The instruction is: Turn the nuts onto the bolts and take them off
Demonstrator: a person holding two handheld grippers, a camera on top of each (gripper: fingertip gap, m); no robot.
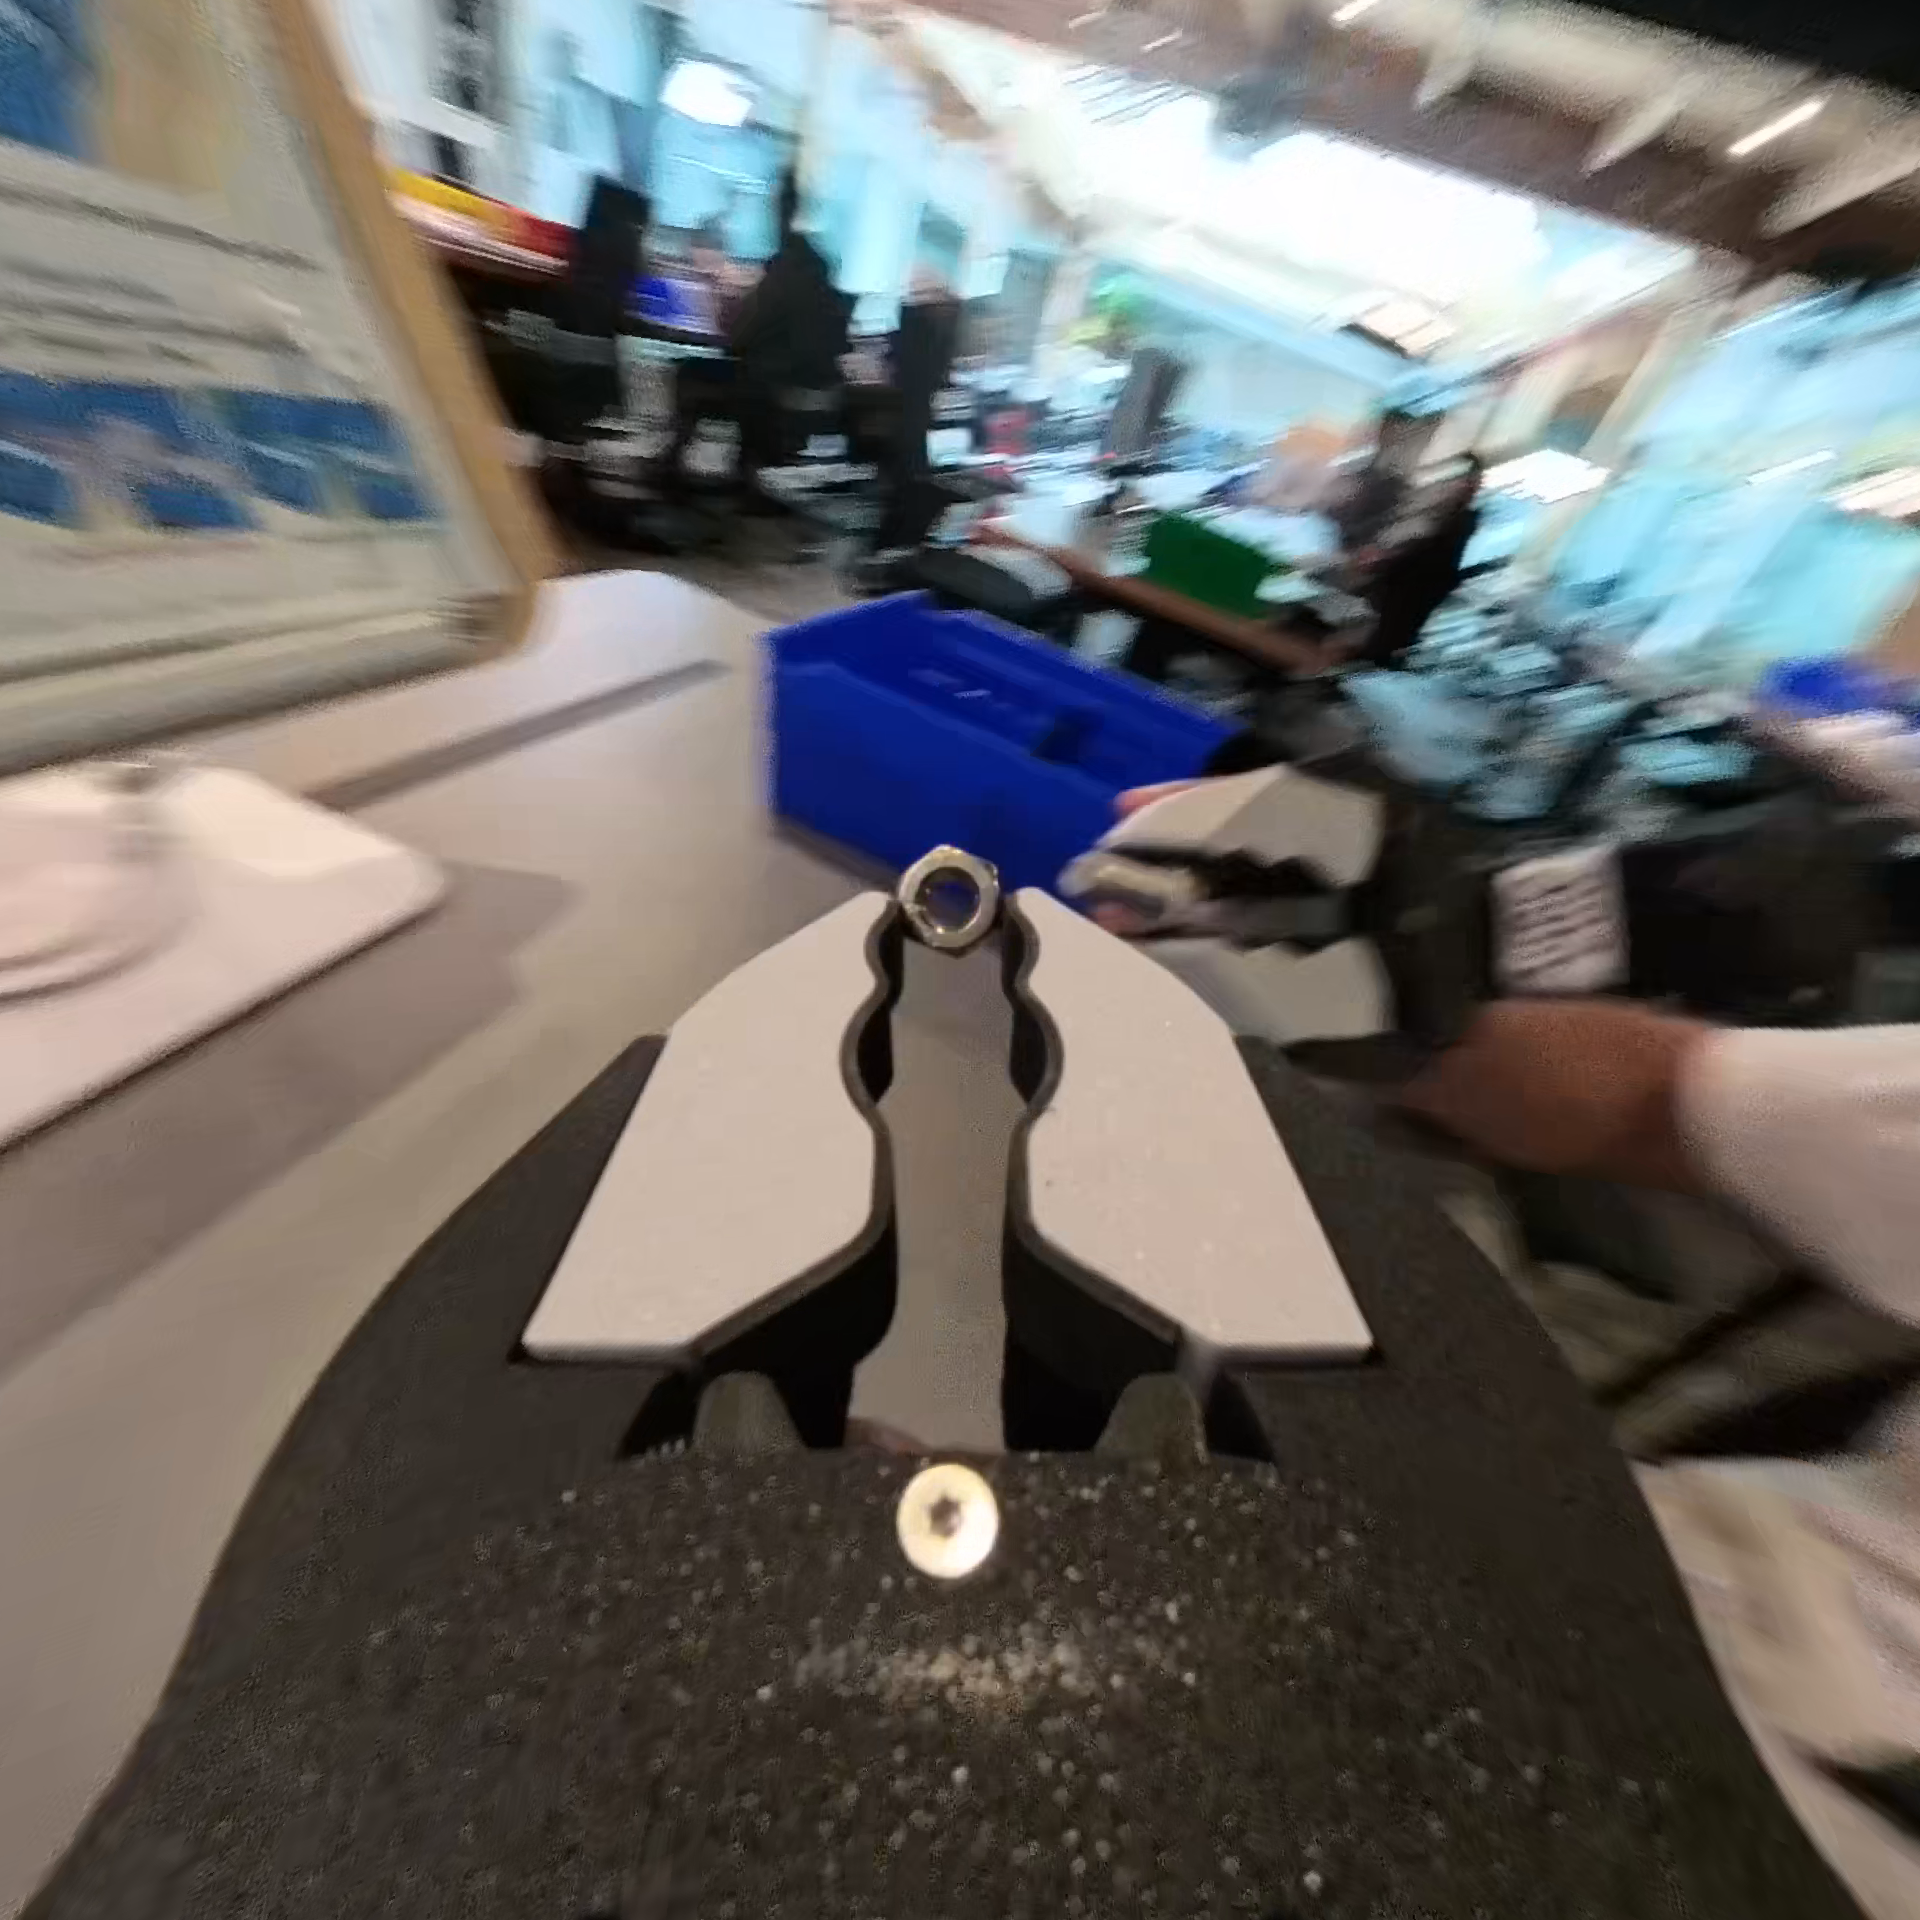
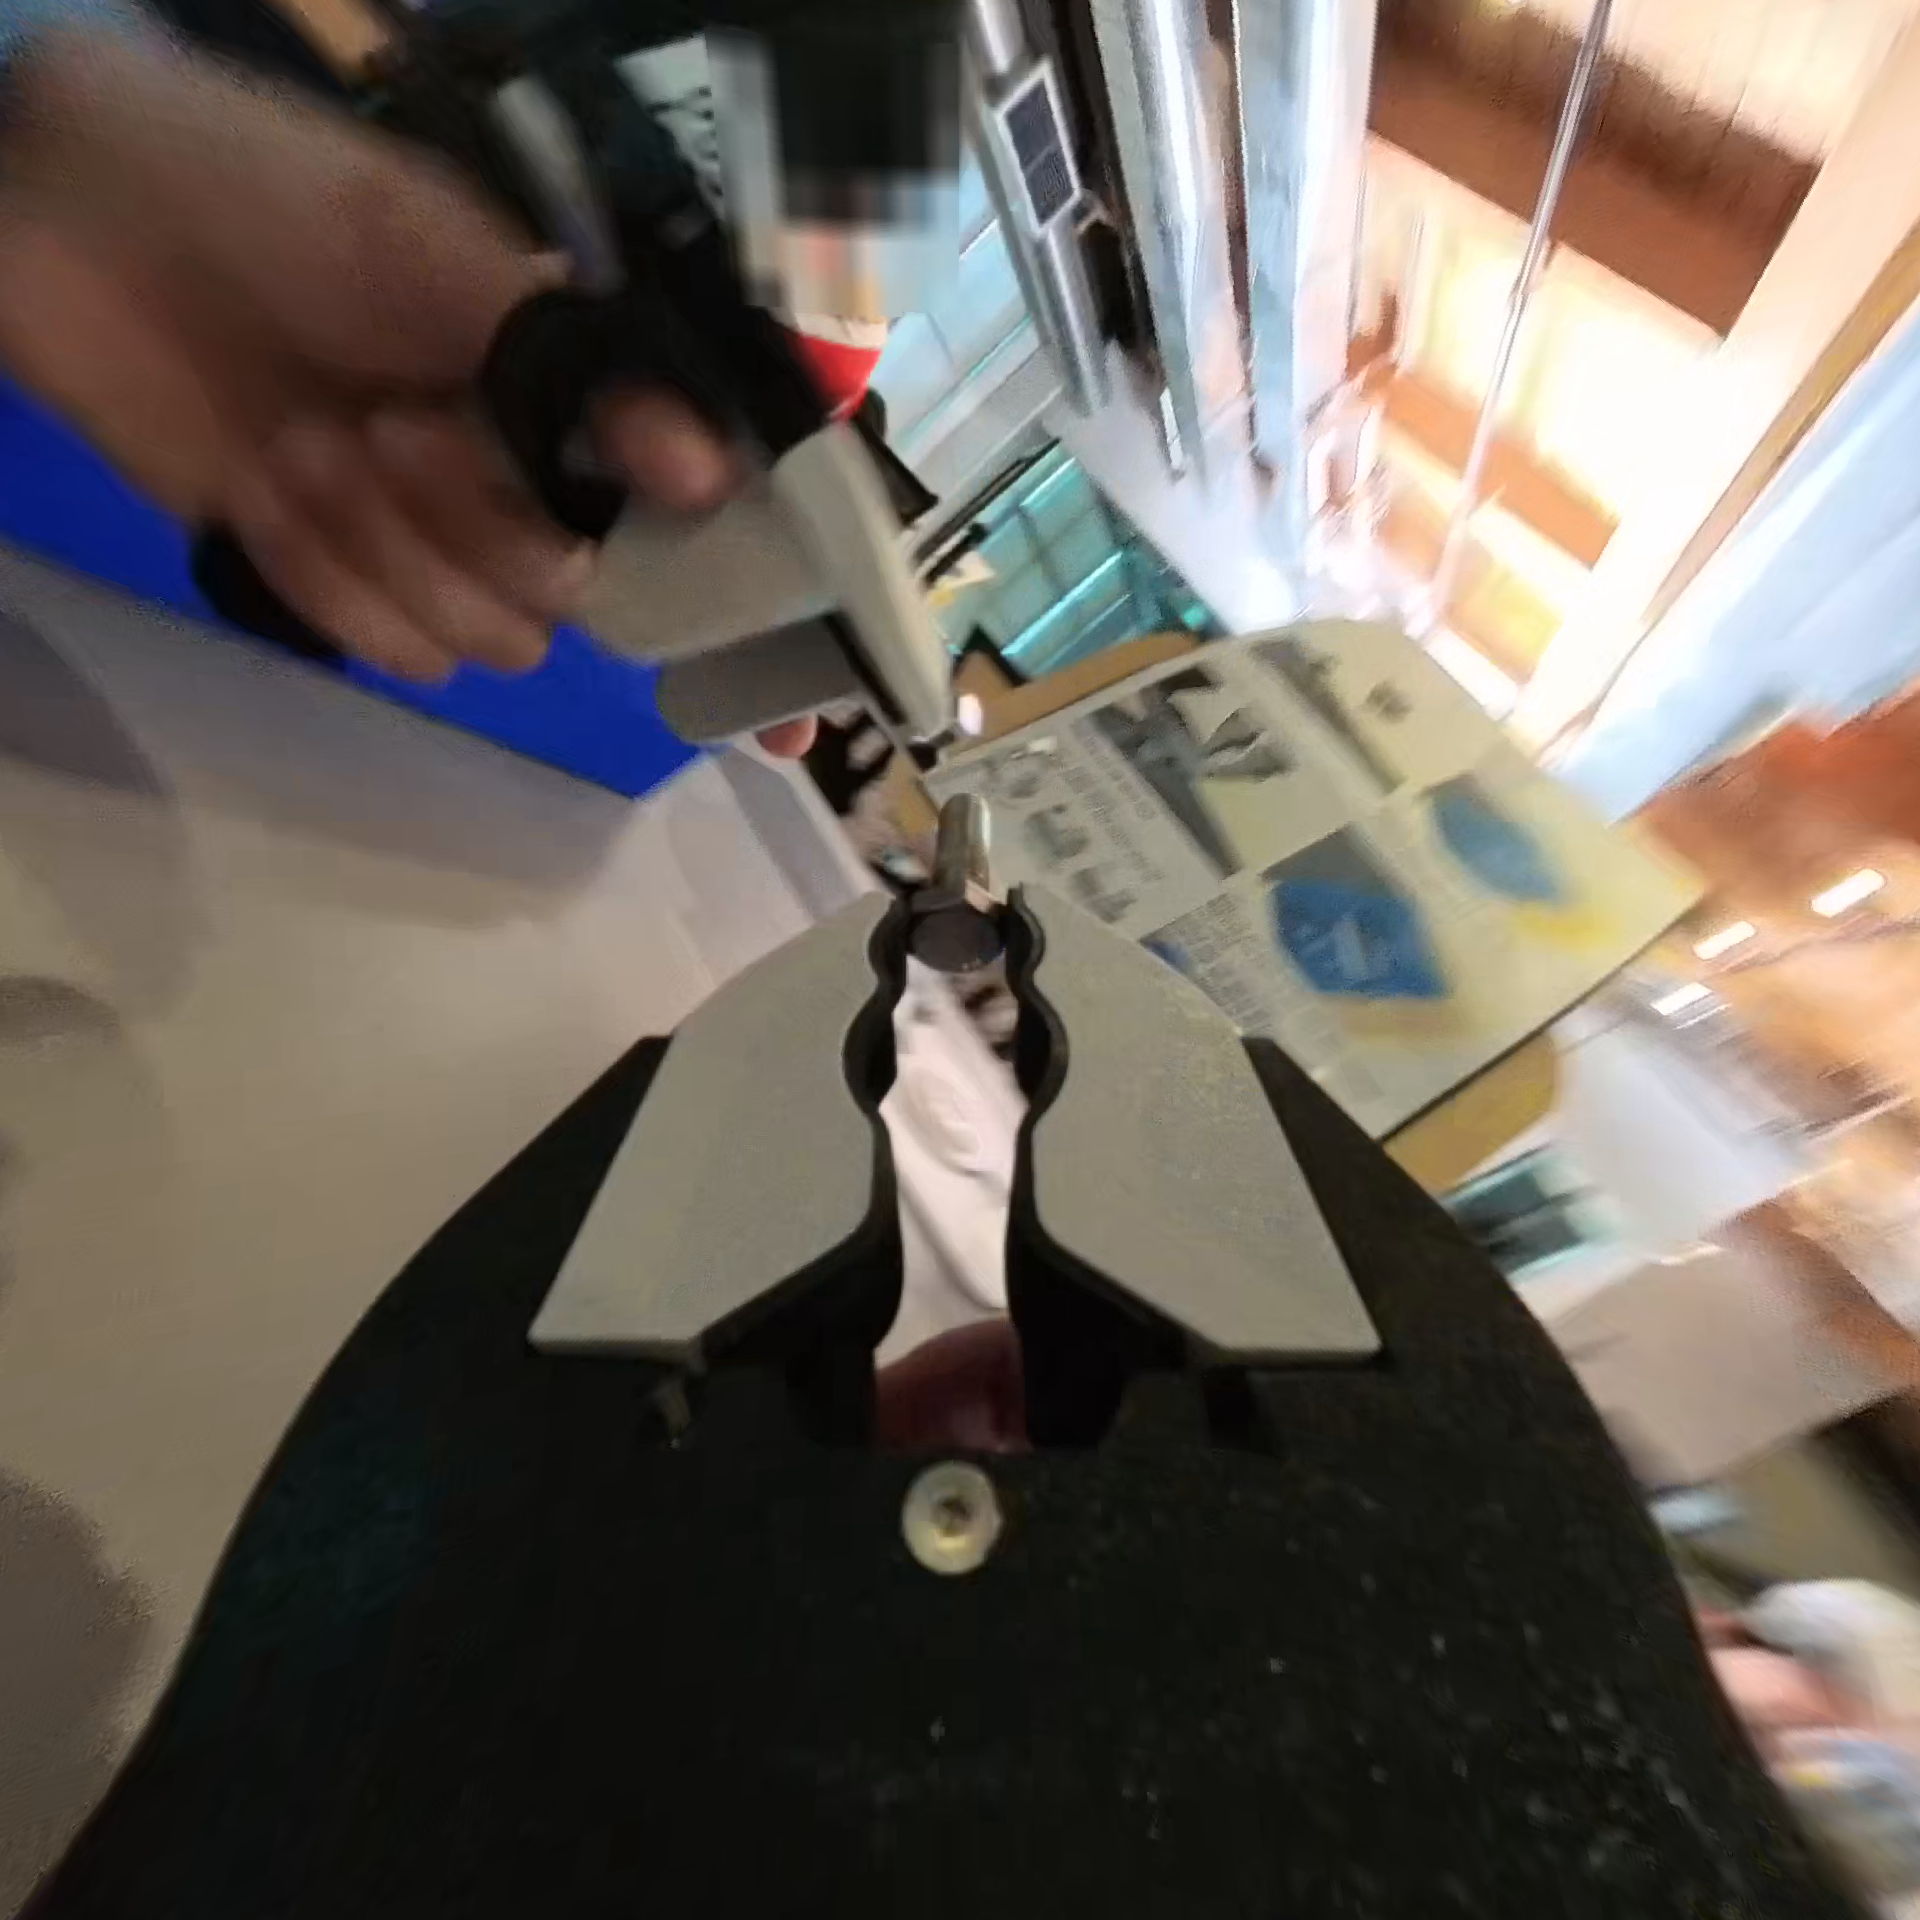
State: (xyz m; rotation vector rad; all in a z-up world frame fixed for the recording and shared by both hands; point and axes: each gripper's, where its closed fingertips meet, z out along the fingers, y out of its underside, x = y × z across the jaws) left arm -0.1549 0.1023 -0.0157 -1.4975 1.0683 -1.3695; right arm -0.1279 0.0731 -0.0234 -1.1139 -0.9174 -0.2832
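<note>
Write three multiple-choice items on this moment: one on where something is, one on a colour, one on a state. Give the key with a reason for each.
1. Where is the nut?
A. Lying in the bin
B. Pinched at the tips of the left tongs
C. Threaded on the bolt

2. What colour is the bin behind the left tongs?
A. Blue
B. Red
C. Yellow

3. What state are the right tongs in?
A. Wide open and empty
B. Shut on a nut
C. Shut on the bolt, gripping its head

Key:
1. B: the left wrist view shows the hex nut clamped between the fingertips, its hole facing the camera.
2. A: the bin on the table reads plainly blue, even through the blur.
3. C: the right wrist view shows the dark hex head between the tips, the shank pointing away, with no nut on it.
</note>
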